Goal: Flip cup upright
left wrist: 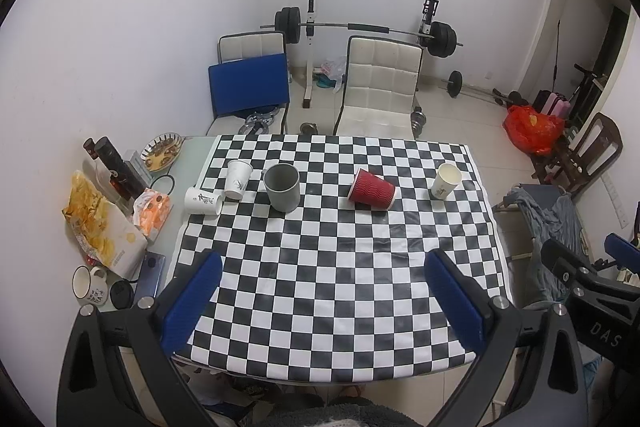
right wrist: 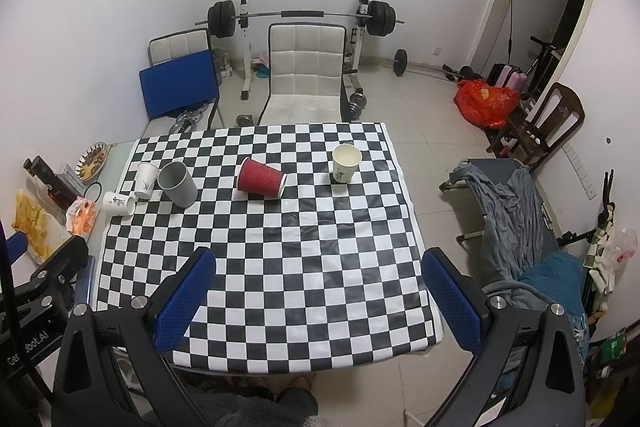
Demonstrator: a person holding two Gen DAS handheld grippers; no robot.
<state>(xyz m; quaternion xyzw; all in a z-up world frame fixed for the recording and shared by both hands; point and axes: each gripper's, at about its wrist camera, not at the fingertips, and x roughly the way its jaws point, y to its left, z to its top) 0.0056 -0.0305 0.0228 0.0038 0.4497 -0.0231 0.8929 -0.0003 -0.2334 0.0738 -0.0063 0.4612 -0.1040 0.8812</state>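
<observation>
A red ribbed paper cup (left wrist: 372, 191) lies on its side on the checkered tablecloth (left wrist: 332, 267), far middle; it also shows in the right wrist view (right wrist: 261, 177). A white paper cup (left wrist: 203, 201) lies on its side at the cloth's left edge, also in the right wrist view (right wrist: 119, 203). My left gripper (left wrist: 324, 299) is open and empty above the near part of the table. My right gripper (right wrist: 318, 297) is open and empty, also near the front edge. Both are well short of the cups.
A grey cup (left wrist: 282, 187), a white cup (left wrist: 238, 179) and another white cup (left wrist: 445, 180) stand upright on the cloth. Snack bags (left wrist: 100, 227), a dark bottle box (left wrist: 116, 167), a plate (left wrist: 162, 151) and a mug (left wrist: 89, 285) crowd the table's left side. Chairs (left wrist: 380, 87) stand behind.
</observation>
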